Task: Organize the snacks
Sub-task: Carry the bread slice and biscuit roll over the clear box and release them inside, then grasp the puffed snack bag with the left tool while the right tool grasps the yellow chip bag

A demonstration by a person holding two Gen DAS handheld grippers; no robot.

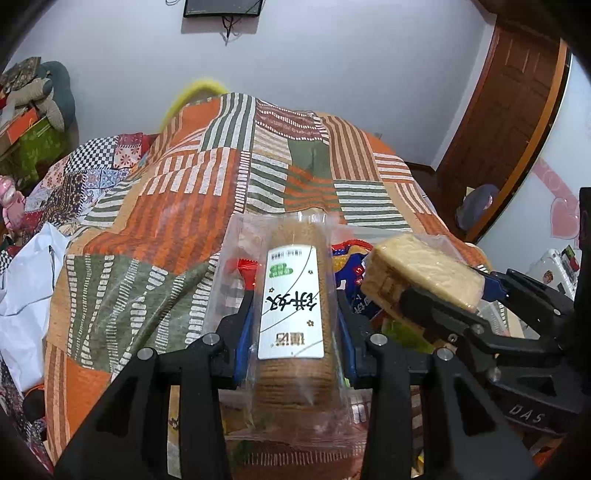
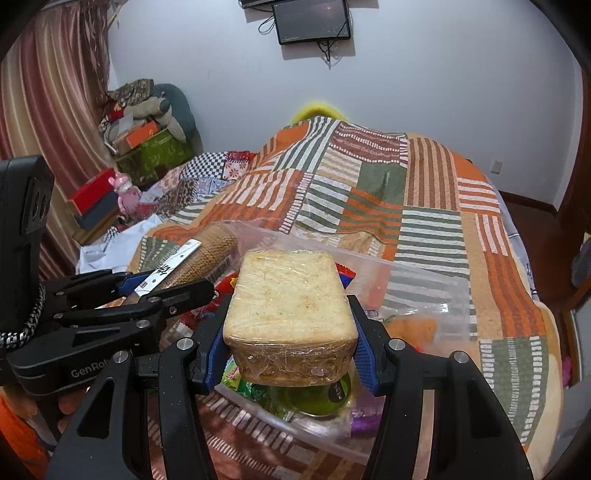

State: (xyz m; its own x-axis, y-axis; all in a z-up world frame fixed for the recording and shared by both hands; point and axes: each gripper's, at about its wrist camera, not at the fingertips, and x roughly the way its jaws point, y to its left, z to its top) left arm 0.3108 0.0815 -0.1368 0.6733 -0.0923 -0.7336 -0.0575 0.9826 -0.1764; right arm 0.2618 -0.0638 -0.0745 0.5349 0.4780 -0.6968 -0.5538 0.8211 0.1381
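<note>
Between the blue-padded fingers of the left gripper sat a long clear sleeve of round brown biscuits, clamped at both sides, its stacked edges showing as fine ridges through the plastic and a white label with black characters and a small green mark running along its top. The sleeve pointed away from the camera and was held above the bed. The right gripper had its fingers closed against the two sides of a wrapped sandwich, a thick block of pale toasted bread with rounded corners, tight in glossy cling film that wrinkled along the near edge, where darker filling showed through. Both items were lifted side by side, the sandwich to the right of the biscuits, neither touching the other. Directly below them lay a clear plastic container on the bed, holding a mix of packets: red, blue and green wrappers and a round green tin under the sandwich. The container rested on a patchwork bedspread of orange, green and white striped squares. A white plastic bag lay at the bed's left edge, and a dark screen hung on the pale wall beyond.
</note>
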